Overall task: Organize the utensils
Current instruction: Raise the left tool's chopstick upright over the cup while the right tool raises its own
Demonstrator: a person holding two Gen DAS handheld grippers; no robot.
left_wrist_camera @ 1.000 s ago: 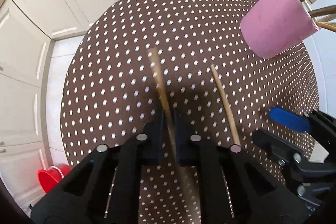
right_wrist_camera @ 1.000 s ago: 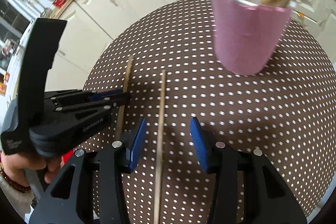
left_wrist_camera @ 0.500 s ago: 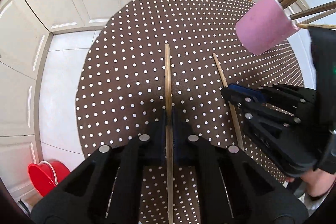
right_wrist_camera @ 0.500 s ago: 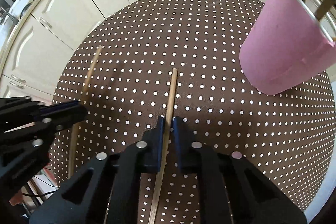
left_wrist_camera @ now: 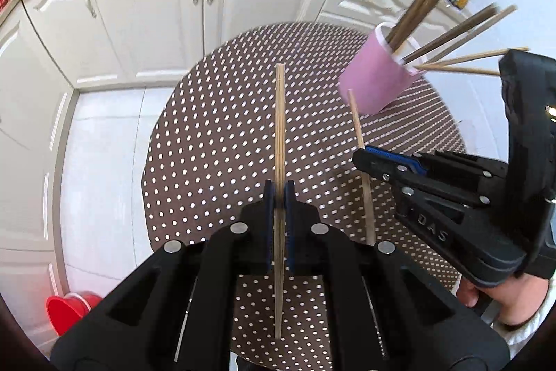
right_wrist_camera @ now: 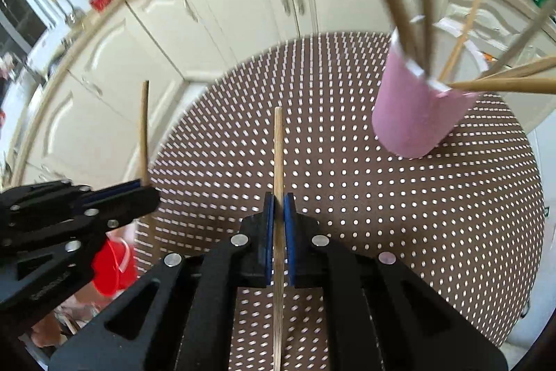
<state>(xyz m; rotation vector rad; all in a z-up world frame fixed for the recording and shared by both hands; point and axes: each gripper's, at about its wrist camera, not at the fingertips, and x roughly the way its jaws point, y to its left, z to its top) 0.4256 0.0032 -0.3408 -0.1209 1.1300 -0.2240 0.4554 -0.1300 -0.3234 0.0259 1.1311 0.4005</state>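
My left gripper (left_wrist_camera: 279,193) is shut on a wooden chopstick (left_wrist_camera: 279,127) and holds it well above the round brown polka-dot table (left_wrist_camera: 215,141). My right gripper (right_wrist_camera: 279,202) is shut on a second chopstick (right_wrist_camera: 278,148), also lifted. Each gripper shows in the other's view: the right one (left_wrist_camera: 368,157) with its chopstick (left_wrist_camera: 358,131), the left one (right_wrist_camera: 149,193) with its chopstick (right_wrist_camera: 143,127). A pink cup (left_wrist_camera: 378,79) holding several chopsticks stands on the table at the far right; it also shows in the right wrist view (right_wrist_camera: 417,113).
White kitchen cabinets (left_wrist_camera: 208,13) run behind the table under a counter. A red bucket (left_wrist_camera: 69,308) sits on the tiled floor at lower left. The chopsticks in the cup (right_wrist_camera: 504,84) splay outward toward the right gripper.
The right gripper closed on the chopstick that lay on the table. Both grippers have risen with their chopsticks, and the table and cup now look farther away.
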